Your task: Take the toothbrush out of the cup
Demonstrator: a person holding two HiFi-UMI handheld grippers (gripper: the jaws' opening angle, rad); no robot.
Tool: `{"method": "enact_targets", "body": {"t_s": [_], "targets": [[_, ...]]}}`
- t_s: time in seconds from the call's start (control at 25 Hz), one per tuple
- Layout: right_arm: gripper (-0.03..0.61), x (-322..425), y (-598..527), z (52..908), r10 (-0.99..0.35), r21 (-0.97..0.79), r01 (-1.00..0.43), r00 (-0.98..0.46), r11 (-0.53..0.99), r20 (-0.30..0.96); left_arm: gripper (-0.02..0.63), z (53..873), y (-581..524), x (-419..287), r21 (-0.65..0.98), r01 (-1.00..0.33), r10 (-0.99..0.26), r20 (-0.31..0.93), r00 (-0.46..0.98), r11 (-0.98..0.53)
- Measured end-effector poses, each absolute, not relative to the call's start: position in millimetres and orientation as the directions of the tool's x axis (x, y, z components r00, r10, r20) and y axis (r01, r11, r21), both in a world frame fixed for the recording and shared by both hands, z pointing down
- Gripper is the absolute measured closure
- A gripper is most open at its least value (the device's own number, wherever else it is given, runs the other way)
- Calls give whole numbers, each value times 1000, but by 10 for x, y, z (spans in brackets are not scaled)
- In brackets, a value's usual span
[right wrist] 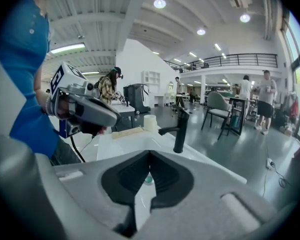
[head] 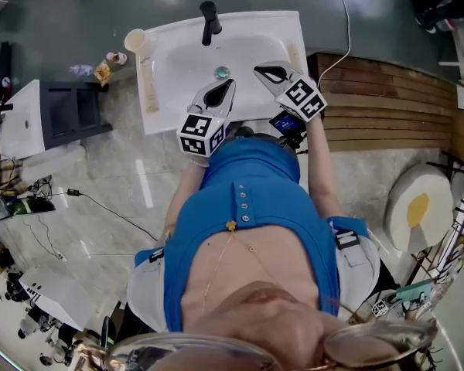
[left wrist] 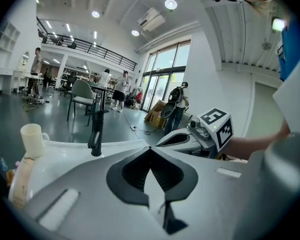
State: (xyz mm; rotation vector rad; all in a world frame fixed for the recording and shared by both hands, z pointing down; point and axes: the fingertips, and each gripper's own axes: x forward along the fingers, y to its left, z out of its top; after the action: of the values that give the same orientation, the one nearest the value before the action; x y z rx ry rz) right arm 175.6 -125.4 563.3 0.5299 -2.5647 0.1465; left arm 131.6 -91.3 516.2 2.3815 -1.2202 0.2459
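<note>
Both grippers are held side by side over the sink [head: 178, 52] at upper centre, angled down towards the tap [head: 209, 22]. The left gripper [head: 230, 83] is seen closed on nothing. The right gripper [head: 257, 69] is closed too, and empty. The cup [head: 135, 39] is seen upper left on the rim. What looks like the toothbrush [head: 148, 83] is laid flat just below it. Black-and-white marker squares are shown on both cubes.

L gripper [head: 229, 83] & R gripper [head: 258, 71] side by side, jaws together, empty.

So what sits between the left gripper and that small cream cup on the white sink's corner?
Nothing does: in the head view only bare white sink runs from the left gripper to the small cream cup.
</note>
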Motion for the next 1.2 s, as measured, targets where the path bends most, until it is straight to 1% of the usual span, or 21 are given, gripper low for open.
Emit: {"method": "enact_targets", "body": {"t_s": [0.2, 0.4, 0.68, 0.96, 1.2], "targets": [[577, 1593, -1169, 5332, -301, -13, -336, -860, 942, 411, 612, 5061, -935, 1330, 296, -801, -729, 335, 597, -520], [577, 1489, -1098, 5065, -279, -35, -306, -904, 951, 324, 612, 4909, -964, 1309, 258, -805, -745, 308, 592, -534], [577, 1446, -1051, 4729, -288, -48, -305, -932, 951, 221, 612, 4677, -977, 1302, 217, -804, -760, 264, 594, -553], [577, 1425, -1024, 4480, -300, -43, -308, -944, 950, 139, 612, 4440, -973, 1313, 189, -798, -772, 204, 602, -572], [577, 1426, -1023, 4313, -306, -56, -310, -949, 949, 72, 612, 4322, -970, 1291, 171, -799, -780, 177, 601, -577]]}}
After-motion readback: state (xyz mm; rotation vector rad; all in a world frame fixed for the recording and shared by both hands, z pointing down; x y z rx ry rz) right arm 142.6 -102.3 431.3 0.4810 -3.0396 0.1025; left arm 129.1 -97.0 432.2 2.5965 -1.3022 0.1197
